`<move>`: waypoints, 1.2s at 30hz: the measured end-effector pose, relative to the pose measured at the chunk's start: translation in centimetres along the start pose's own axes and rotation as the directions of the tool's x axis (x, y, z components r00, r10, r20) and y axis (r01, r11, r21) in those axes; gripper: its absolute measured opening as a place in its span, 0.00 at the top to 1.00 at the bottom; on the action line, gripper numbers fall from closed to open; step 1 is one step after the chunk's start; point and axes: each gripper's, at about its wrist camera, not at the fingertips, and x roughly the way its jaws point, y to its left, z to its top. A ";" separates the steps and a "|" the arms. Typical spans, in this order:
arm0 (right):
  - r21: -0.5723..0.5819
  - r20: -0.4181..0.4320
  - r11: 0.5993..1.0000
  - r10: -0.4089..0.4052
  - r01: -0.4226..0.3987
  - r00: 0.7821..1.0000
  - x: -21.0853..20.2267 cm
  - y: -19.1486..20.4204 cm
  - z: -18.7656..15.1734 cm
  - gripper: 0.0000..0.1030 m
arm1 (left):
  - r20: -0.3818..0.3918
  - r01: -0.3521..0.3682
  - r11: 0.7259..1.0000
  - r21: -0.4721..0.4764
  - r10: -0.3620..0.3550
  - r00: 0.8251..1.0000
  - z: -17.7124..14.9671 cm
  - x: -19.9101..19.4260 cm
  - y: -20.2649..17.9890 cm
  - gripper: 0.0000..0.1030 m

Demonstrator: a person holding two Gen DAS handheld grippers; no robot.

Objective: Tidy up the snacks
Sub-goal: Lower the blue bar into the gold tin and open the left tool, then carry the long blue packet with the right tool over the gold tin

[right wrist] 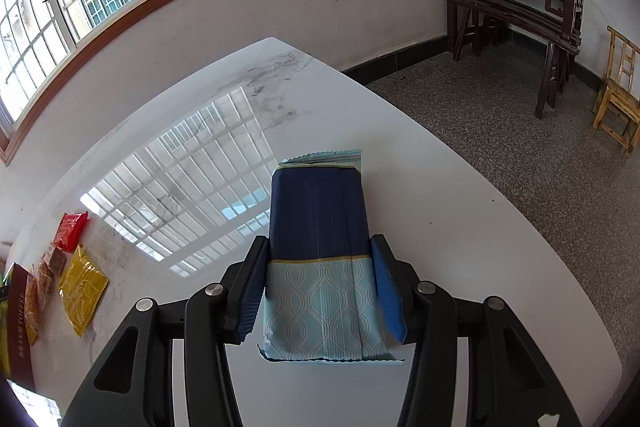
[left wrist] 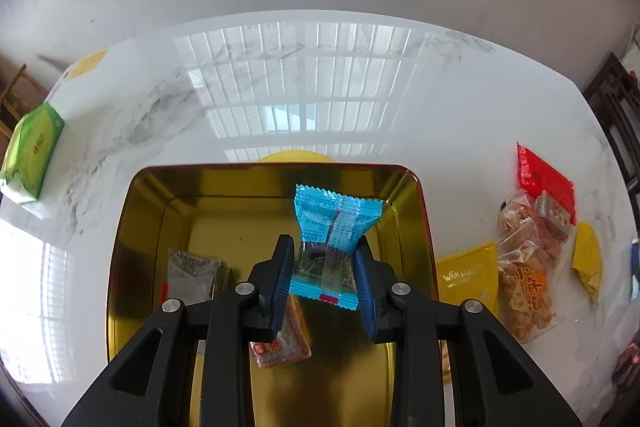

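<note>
The left tongs (left wrist: 322, 269) pinch a small blue snack packet (left wrist: 334, 227) right over the gold tin (left wrist: 132, 227), its long side pointing at the tin's far wall. The right tongs (right wrist: 318, 283) hold a dark blue packet (right wrist: 320, 215) over the surface (right wrist: 460, 247), away from the tin.

"WAN" heads a partly legible word on the yellow packet (left wrist: 466, 277), lower right. "TOFFEE" runs down the dark red box (right wrist: 20, 323), lower left. Chinese characters on the clear snack bag (left wrist: 528, 291).

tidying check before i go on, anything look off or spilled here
Nothing is spilled or torn. The light blue packet is pinched at its waist by the left gripper above the gold tin; several snacks lie loose outside.
</note>
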 end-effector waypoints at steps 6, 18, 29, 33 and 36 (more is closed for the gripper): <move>-0.001 0.000 1.000 0.000 0.000 1.000 0.0 0.0 0.0 0.54 | -0.007 -0.015 1.000 0.022 0.015 1.000 0.0 0.3 -0.3 0.69; 0.000 -0.001 1.000 0.001 -0.001 1.000 -0.1 -0.1 0.0 0.53 | 0.018 -0.019 0.999 0.038 0.018 1.000 -0.8 -1.1 -0.7 0.67; -0.003 -0.003 1.000 0.000 0.000 1.000 0.0 0.0 0.0 0.53 | 0.151 -0.077 0.996 0.039 0.070 0.986 -6.3 -8.2 -2.5 0.67; -0.013 -0.006 1.000 -0.002 0.002 1.000 0.0 0.3 -0.2 0.53 | 0.191 -0.077 0.997 -0.002 0.076 0.979 -8.8 -11.0 -2.0 0.67; -0.028 -0.011 1.000 -0.003 0.003 1.000 -0.2 0.7 -0.6 0.53 | 0.212 -0.088 0.996 -0.022 0.090 0.973 -10.5 -12.4 -1.4 0.66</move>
